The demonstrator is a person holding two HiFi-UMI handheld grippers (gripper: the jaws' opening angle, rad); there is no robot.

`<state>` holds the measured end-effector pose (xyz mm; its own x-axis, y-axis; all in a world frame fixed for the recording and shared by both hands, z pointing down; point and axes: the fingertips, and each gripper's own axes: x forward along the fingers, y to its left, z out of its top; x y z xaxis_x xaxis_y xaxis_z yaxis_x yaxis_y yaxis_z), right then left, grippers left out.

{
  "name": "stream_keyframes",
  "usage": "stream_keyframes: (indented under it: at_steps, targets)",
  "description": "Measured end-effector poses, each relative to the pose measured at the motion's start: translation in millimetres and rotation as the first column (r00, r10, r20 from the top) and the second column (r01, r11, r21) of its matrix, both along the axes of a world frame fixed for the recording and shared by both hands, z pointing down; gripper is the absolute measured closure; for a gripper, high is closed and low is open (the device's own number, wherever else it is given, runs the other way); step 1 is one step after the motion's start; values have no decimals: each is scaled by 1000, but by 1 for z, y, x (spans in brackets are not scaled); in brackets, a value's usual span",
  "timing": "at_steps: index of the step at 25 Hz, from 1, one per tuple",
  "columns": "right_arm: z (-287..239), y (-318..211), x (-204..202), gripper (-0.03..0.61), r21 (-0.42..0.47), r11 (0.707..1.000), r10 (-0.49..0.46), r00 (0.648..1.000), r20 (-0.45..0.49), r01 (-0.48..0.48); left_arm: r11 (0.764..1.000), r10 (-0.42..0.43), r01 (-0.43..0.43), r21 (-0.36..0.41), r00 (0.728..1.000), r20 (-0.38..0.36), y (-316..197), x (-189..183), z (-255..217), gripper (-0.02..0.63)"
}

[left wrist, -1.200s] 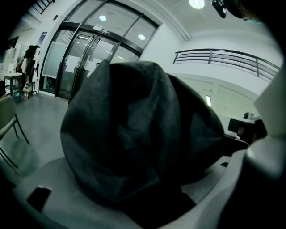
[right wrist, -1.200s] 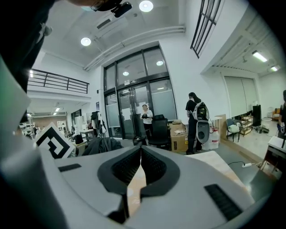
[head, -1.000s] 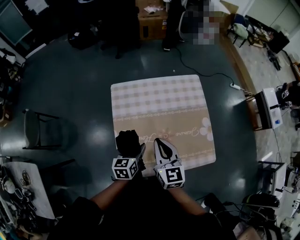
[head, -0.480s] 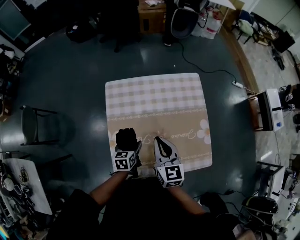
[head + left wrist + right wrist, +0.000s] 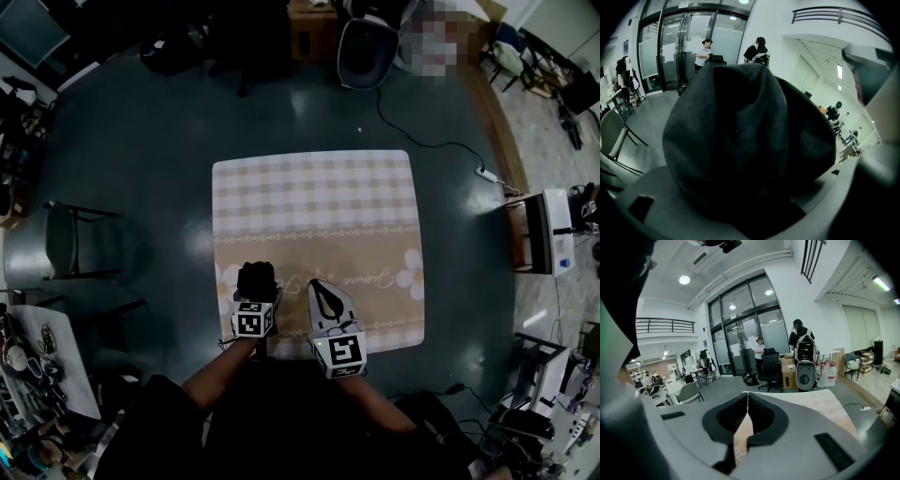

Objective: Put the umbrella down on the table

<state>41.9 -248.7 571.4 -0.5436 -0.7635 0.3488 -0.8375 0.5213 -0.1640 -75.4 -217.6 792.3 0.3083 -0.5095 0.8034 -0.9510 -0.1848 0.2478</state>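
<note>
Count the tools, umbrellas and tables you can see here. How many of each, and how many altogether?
Tools: 2 (left tool, right tool)
Black umbrella: 1
Table: 1
Total: 4

dark short sleeves (image 5: pixel 161 424); left gripper (image 5: pixel 257 292) and right gripper (image 5: pixel 324 289) pale grey, each bearing a black-and-white marker cube (image 5: pixel 251 321)

One table (image 5: pixel 314 202), one umbrella (image 5: pixel 255 279), a left gripper (image 5: pixel 261 298) and a right gripper (image 5: pixel 323 292) are counted; seemingly one chair (image 5: pixel 80 248) left of the table.
</note>
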Motion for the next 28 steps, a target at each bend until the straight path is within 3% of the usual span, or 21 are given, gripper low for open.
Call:
stream_keyframes:
  at_steps: [3,9,13,19,24,28]
  targets:
    - [23,-2,-18,561,-28,999,-20,999,-29,19,998,-50,50,-48,999,0,2,-21,17,238]
    - [59,-10,52,561,-133,990,-53,998,-29,49,993,-33,35,-114,999,25,-13,61,35,238]
    - [71,-12,53,561,-157,987,-48,998,-44,41,985,-47,50,-163,999,24,-13,57,45,238]
    - [77,-13,63,561,-168,986,-22,997,-70,10,976,-62,64,-208,998,15,-17,50,57,238]
    - [66,-12,74,561,-114,992,49,993,-108,-61,975,-36,35,-221,999,2,-13,53,61,238]
    - [58,-3,70,561,-100,993,53,992,-112,-64,975,-17,16,-224,1000,-3,-14,54,55,232]
